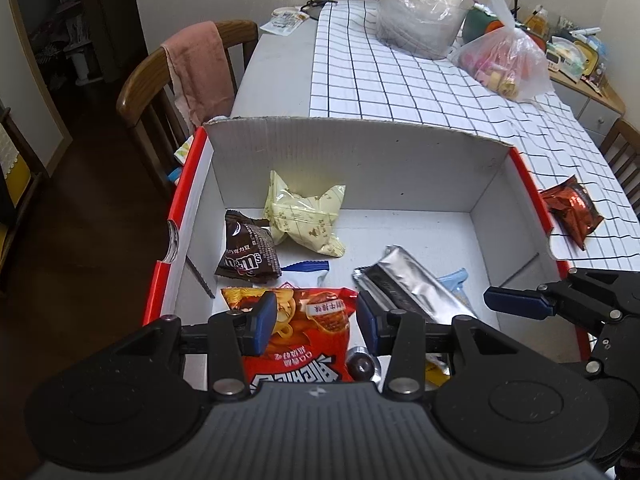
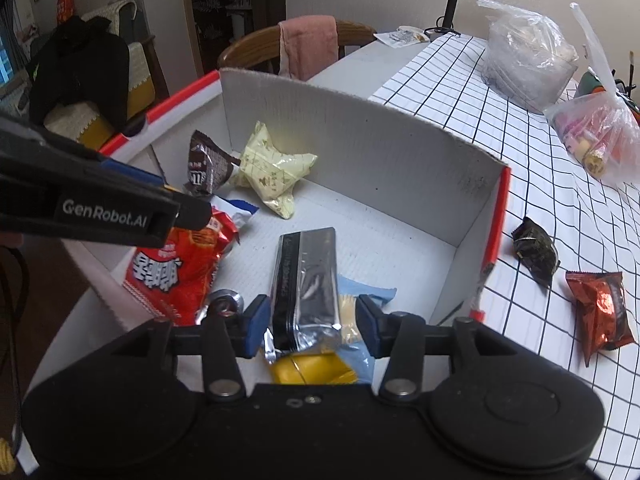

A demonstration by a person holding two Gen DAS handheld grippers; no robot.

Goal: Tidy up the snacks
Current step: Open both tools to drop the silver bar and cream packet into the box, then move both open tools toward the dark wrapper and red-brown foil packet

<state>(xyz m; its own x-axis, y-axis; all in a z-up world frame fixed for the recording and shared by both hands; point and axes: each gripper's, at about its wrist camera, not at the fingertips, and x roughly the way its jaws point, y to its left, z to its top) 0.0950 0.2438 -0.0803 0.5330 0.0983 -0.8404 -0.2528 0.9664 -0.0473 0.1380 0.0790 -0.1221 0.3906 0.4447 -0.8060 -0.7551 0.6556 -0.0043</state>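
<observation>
L gripper point(image 1: 316, 322) over box point(image 1: 340, 152), jaws part-open astride red chip bag point(image 1: 304, 344), pads not pressing. R gripper point(image 2: 310, 326) part-open around silver pouch point(image 2: 304, 280), no squeeze seen.

Your right hand-held gripper point(image 2: 310, 326) hangs over the box point(image 2: 360, 136), jaws apart astride the silver packet point(image 2: 306, 280).
</observation>
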